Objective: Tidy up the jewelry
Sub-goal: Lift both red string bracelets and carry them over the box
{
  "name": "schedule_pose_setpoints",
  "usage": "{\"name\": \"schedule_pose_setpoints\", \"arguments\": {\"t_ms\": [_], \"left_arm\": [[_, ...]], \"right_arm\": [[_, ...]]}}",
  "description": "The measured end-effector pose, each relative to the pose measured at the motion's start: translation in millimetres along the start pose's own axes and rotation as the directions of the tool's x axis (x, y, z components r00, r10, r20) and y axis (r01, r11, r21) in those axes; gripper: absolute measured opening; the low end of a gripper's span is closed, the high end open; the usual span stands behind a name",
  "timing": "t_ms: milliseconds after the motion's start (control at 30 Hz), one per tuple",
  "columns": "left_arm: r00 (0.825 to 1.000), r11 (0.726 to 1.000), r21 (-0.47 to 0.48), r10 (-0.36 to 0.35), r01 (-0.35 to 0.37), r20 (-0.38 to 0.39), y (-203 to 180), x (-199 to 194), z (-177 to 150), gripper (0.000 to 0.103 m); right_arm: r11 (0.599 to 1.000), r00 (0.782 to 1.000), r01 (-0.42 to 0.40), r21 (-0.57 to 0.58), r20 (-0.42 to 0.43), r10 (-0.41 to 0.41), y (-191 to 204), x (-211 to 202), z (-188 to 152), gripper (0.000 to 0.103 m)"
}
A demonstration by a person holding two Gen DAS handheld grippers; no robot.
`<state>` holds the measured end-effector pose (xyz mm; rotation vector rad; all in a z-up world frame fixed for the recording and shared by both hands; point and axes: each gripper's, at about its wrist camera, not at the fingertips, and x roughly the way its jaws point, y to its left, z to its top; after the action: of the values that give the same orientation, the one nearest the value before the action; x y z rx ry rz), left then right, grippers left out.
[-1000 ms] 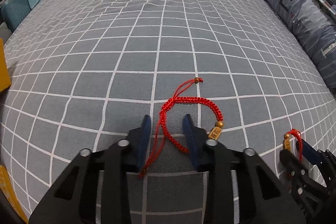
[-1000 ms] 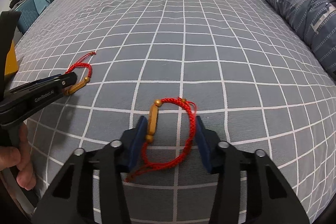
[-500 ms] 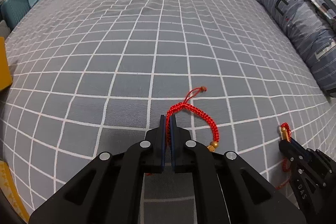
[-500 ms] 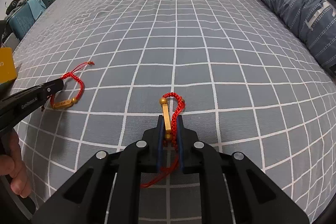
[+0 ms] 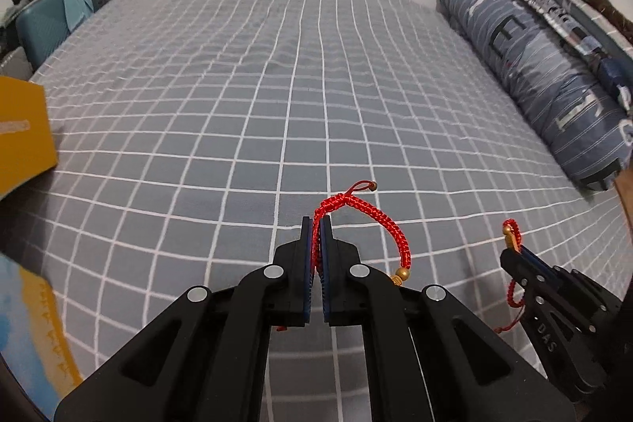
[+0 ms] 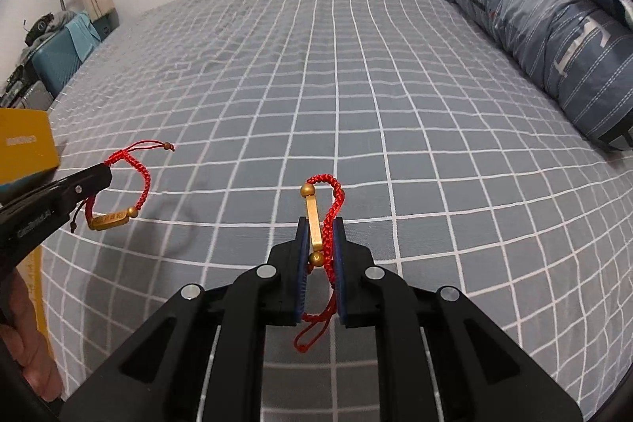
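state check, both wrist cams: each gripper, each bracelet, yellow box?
left gripper: shut on a red cord bracelet.
left bracelet: pinched by its cord, gold bar hanging, clear of the bedsheet.
right gripper: shut on the other bracelet.
right bracelet: clamped at gold bar and cord, tail dangling below the pads.
yellow box: at the left bed edge; open or closed, cannot tell.
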<state>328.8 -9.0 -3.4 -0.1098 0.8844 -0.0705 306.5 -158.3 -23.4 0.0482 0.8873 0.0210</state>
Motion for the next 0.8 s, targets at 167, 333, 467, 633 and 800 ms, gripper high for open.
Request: {"name": "schedule_pose_setpoints", "arguments": {"t_ms": [167,333,467,633,800], "left_arm": [[0.998,0.999,0.000,0.044,-0.044,0.055,1,-39,-6,0.003],[0.993,0.997,0.000,0.078,-0.078,0.086,7,-68,-17,0.003],[0.991,0.995,-0.021,0.100,-0.099,0.091,16,-88,-31,0.003],[0.989,0.992,-0.039,0.126,-0.123,0.077,22,-103,-49,0.003],[0.987,0.990,-0.041,0.139,-0.136,0.082,26,-124,-66,0.003]], "right_arm": [[1.000,0.999,0.006,-0.008,0.048,-0.006,3,-30,-1,0.011],[1.000,0.996,0.016,-0.018,0.087,-0.014,9,-59,-9,0.011],[1.000,0.996,0.008,-0.016,0.092,-0.007,12,-76,-21,0.011],[1.000,0.995,0.010,-0.029,0.099,-0.008,18,-93,-33,0.011],[0.999,0.994,0.008,-0.050,0.109,-0.003,28,-111,-48,0.011]]}}
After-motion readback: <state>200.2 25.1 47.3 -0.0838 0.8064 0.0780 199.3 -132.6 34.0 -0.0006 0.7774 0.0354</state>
